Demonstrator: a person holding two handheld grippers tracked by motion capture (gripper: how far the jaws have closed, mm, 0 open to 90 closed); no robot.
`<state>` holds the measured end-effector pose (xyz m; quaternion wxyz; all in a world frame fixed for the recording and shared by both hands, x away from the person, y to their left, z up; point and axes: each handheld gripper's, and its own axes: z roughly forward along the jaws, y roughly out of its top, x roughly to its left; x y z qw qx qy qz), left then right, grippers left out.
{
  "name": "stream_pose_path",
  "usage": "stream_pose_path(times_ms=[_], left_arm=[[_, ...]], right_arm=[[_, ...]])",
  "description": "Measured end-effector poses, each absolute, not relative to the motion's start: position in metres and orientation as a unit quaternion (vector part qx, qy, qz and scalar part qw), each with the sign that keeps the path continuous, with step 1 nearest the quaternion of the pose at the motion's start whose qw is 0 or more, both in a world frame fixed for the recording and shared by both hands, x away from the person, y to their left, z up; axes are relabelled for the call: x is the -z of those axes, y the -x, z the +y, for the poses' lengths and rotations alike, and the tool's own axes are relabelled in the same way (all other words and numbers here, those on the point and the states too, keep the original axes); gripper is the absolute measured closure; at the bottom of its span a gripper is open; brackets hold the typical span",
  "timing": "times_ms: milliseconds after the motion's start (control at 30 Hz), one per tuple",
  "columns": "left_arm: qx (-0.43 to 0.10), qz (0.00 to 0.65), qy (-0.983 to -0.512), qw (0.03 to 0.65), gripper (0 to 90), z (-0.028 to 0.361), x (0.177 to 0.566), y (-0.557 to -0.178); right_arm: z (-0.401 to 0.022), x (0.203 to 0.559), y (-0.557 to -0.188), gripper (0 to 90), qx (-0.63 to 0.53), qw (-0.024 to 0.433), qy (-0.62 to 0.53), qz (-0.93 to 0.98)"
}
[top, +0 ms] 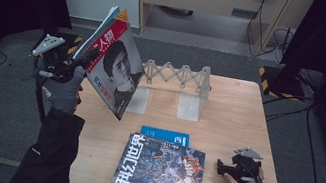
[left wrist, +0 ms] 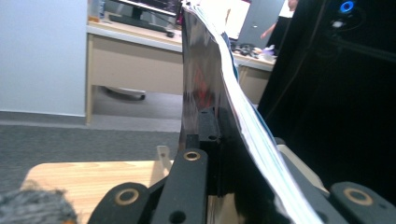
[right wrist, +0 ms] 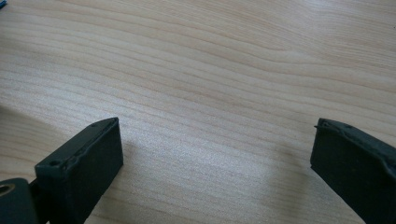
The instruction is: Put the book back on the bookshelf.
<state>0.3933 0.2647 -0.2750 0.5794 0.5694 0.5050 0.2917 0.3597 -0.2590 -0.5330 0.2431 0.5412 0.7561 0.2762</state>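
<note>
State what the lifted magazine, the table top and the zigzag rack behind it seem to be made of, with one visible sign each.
Lifted magazine: glossy paper; its cover shines and the thin pages bend.
Table top: pale wood or wood-look laminate, matt; grain lines show.
Zigzag rack: probably light unpainted wood or plastic; too small to tell which.

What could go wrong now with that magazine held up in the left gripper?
The left gripper pinches the magazine near one edge, so the glossy pages, bowing sideways in the left gripper view, might slip or fan out. It hangs tilted beside the rack; swung in carelessly, its lower corner could knock the rack. The right gripper rests open on the table, too far to steady either.
</note>
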Motion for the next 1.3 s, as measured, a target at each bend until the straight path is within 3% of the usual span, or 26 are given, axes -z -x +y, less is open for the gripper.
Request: stream_pose_path(times_ms=[400, 1300], left_arm=[[-0.313, 0.526, -0.562, 0.556, 86.6, 0.253, 0.3, -0.423], [-0.327, 0.539, -0.576, 0.519, 86.6, 0.239, 0.349, -0.439]], right_arm=[[-0.259, 0.534, -0.36, 2.2, -0.283, 0.246, -0.537, 0.756], [-0.259, 0.536, -0.359, 2.3, -0.293, 0.243, -0.54, 0.751]])
